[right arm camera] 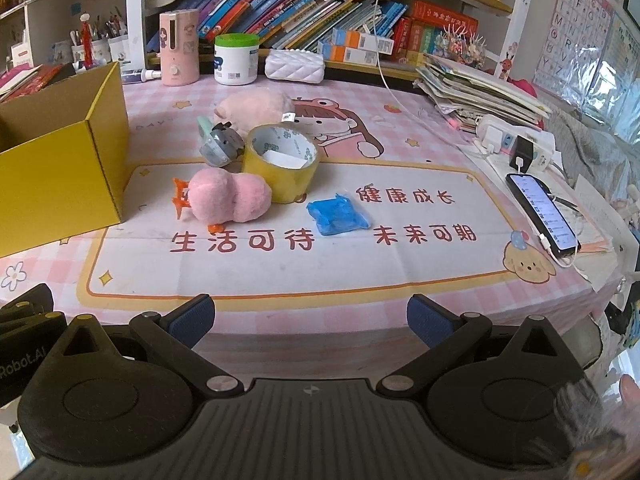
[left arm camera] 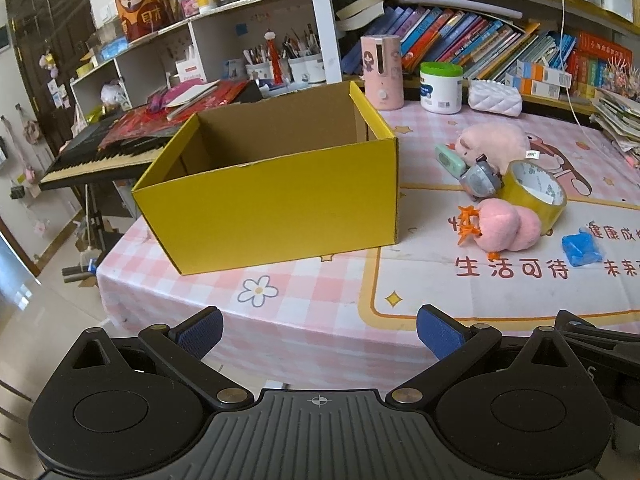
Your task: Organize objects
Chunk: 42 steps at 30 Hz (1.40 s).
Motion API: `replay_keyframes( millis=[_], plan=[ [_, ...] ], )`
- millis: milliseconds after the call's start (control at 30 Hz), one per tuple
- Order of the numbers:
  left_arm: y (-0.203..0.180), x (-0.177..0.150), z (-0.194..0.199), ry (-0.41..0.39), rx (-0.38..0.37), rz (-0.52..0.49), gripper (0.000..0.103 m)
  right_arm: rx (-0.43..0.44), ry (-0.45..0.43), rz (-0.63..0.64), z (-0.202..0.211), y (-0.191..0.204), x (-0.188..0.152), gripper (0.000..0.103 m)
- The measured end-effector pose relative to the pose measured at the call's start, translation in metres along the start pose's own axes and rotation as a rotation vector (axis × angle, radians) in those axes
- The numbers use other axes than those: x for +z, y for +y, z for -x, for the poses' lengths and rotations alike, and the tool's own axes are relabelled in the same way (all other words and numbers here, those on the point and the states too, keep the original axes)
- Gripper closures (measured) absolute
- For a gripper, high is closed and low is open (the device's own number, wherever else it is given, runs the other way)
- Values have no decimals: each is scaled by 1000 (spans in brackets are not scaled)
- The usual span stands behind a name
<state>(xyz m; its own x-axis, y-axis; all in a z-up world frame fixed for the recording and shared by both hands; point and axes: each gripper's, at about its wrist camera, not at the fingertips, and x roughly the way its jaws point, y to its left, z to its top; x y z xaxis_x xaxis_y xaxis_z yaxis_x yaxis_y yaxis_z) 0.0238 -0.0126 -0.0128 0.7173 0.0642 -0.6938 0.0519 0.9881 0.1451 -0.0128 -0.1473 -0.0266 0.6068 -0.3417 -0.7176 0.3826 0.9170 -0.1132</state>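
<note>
An open yellow cardboard box [left arm camera: 272,200] [right arm camera: 60,168] stands empty on the pink checked tablecloth. To its right lies a cluster: a pink plush clip with orange prongs [left arm camera: 500,224] [right arm camera: 228,196], a roll of yellow tape [left arm camera: 534,190] [right arm camera: 280,160], a grey round gadget [left arm camera: 480,178] [right arm camera: 220,146], a green device [left arm camera: 450,160], a pink plush pig [left arm camera: 494,142] [right arm camera: 256,106] and a blue packet [left arm camera: 582,248] [right arm camera: 336,214]. My left gripper [left arm camera: 319,334] hangs open before the table's front edge, facing the box. My right gripper [right arm camera: 310,322] is open too, short of the blue packet.
A pink humidifier [right arm camera: 179,46], a white jar with green lid [right arm camera: 236,60] and a white quilted pouch [right arm camera: 294,65] line the back by the bookshelf. A paper stack [right arm camera: 480,88], power strip [right arm camera: 516,140] and charging phone [right arm camera: 542,212] occupy the right side. A keyboard [left arm camera: 104,156] stands left of the table.
</note>
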Motion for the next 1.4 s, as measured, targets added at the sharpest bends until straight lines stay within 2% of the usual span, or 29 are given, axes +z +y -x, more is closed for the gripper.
replay_keyframes(
  millis=[433,667,967,1133,1267,1333,1400],
  plan=[
    [-21,14,-19,30,-10,-2,0,29,26,16,-28,-14,17,0],
    [-35,28,-35,46,-37,3,0,75,27,51,-48,-25,33,0],
    [-57,46,-54,67,-52,67,0,139,13,103,-79,-49,65,0],
    [-70,51,-68,128,-104,118,0,200,8,125,-98,-66,77,0],
    [-85,51,-73,144,-112,115,0,224,-28,120,-111,-79,86,6],
    [-93,51,-74,151,-121,107,0,229,-38,119,-118,-86,90,15],
    [-99,50,-76,163,-135,102,0,266,-11,114,-128,-91,93,23]
  ],
)
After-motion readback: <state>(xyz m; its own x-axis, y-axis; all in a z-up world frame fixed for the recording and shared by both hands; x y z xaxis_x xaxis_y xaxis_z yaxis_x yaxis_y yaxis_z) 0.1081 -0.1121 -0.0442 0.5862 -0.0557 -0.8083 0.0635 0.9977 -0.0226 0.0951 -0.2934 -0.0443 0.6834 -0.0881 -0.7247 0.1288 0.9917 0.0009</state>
